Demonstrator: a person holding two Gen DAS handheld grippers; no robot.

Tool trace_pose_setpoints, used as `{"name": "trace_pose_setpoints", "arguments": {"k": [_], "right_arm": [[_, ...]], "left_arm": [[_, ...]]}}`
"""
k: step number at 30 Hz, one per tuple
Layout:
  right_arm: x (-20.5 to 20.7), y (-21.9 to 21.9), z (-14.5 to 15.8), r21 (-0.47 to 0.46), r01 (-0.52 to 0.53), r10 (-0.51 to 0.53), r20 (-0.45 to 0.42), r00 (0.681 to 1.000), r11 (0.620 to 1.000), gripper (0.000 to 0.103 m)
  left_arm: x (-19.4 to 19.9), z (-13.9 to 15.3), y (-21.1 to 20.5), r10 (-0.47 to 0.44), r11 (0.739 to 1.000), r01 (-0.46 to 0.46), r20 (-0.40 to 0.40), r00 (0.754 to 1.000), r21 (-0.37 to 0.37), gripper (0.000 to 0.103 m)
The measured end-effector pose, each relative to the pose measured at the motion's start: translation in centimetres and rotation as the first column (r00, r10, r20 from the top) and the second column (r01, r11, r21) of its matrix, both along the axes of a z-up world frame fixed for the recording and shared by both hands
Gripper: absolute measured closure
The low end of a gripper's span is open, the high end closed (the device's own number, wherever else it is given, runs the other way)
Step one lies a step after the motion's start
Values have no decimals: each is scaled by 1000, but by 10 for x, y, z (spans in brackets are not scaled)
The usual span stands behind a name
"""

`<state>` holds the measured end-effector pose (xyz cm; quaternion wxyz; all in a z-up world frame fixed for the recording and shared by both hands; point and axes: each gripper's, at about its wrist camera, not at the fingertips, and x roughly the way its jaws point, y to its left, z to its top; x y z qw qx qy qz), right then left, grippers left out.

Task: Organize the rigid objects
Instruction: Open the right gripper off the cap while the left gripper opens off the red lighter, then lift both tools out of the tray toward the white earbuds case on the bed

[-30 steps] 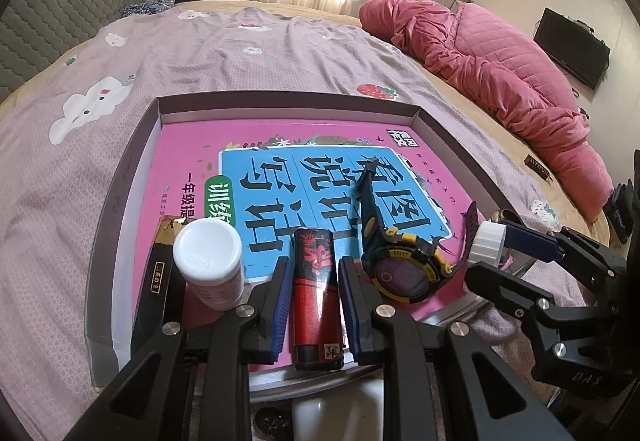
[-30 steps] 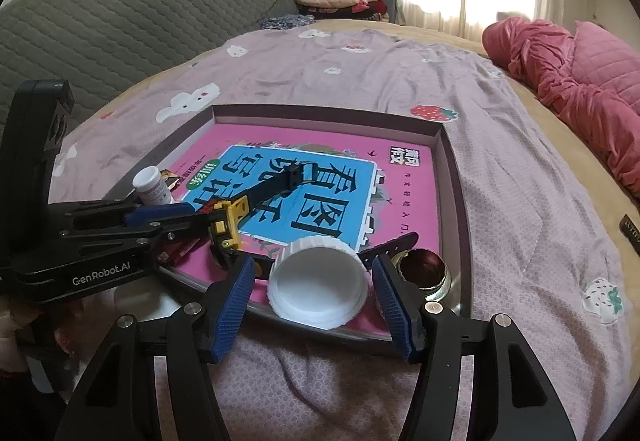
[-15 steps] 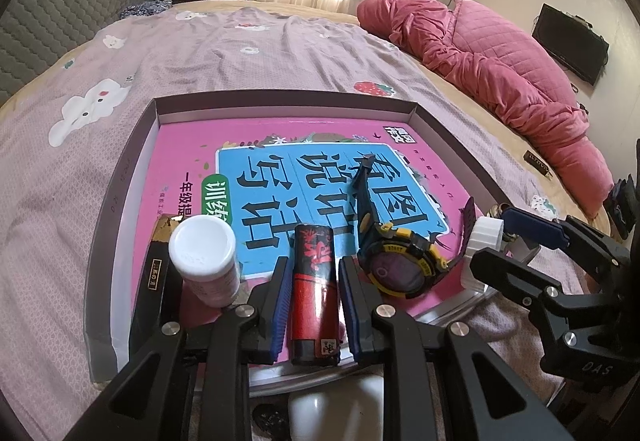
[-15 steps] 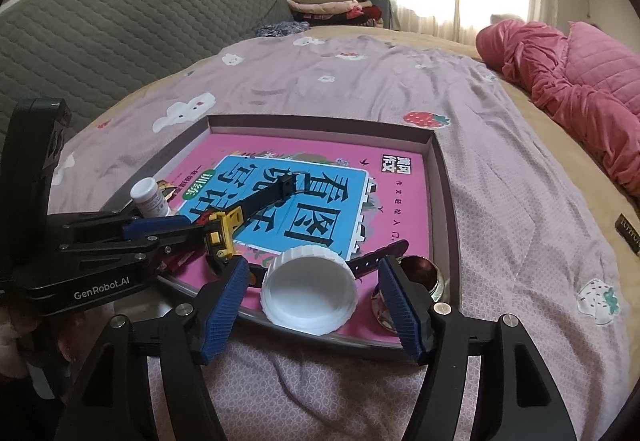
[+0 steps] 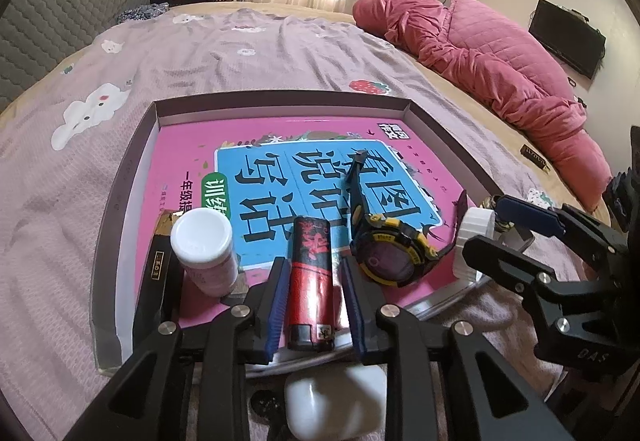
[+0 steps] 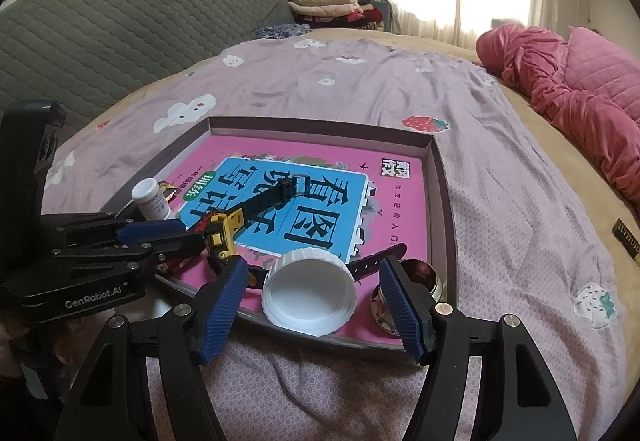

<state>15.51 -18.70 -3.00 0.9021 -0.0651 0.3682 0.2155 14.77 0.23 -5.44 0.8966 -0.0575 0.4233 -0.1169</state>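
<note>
your left gripper (image 5: 314, 305) sits over the near edge of the tray (image 5: 120, 185), its fingers (image 5: 276, 297) opening, with the red lighter (image 5: 310, 281) between them; a thin gap shows on each side, so the pads no longer press it. the lighter lies on the pink book (image 5: 188, 145) that lines the tray. crowding it on the left is one white pill bottle (image 5: 204, 249), upright, just beside the left finger, and a dark narrow box (image 5: 154, 281) beyond that along the tray wall. on the right, one yellow and black watch (image 5: 390, 253) lies just beside the other finger, its strap running away across the book.

your right gripper (image 6: 312, 301) has its fingers (image 6: 222, 301) spread wide around one white lid (image 6: 310, 289), lying open side up at the tray's near rim; neither pad touches it. a shiny metal cup (image 6: 428, 277) stands right behind the right finger in the tray's corner, and the watch strap runs behind the lid.

in front of the tray, on the bed (image 5: 240, 53), a white case (image 5: 340, 401) lies under your left gripper. one pink quilt (image 5: 480, 53) is heaped far right, well apart, and a small dark box (image 6: 626, 241) lies on the sheet.
</note>
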Motion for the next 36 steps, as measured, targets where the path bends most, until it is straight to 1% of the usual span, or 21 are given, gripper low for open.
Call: {"name": "trace_pose_setpoints", "arguments": {"k": [14,21,23,25,27,36], "right_arm": [[-2,-3,3,-1,10,-10,15,1000,1000,32],[-2,-7,7,5,21,-21,24,999,1000,30],[-2,-8,8,8,25,-25,26,999,1000,30],[-2,-9,9,11,27,-27,28,999,1000,29],[-3,-10,10,17,27,-28,32,999,999,29],[-5,-17,17,36,41,-42,45,998,999,29]], "left_arm": [[-10,7,3,-10,1000,10,11,1000,6,73],[-15,11,3,-9,1000,8,23,1000,22,72],[-16,12,3,-8,1000,8,27,1000,25,70],[-19,15,2,-10,1000,9,38,999,25,59],[-22,19,2,-10,1000,9,53,999,25,55],[-28,30,6,2,1000,-3,81,997,22,55]]}}
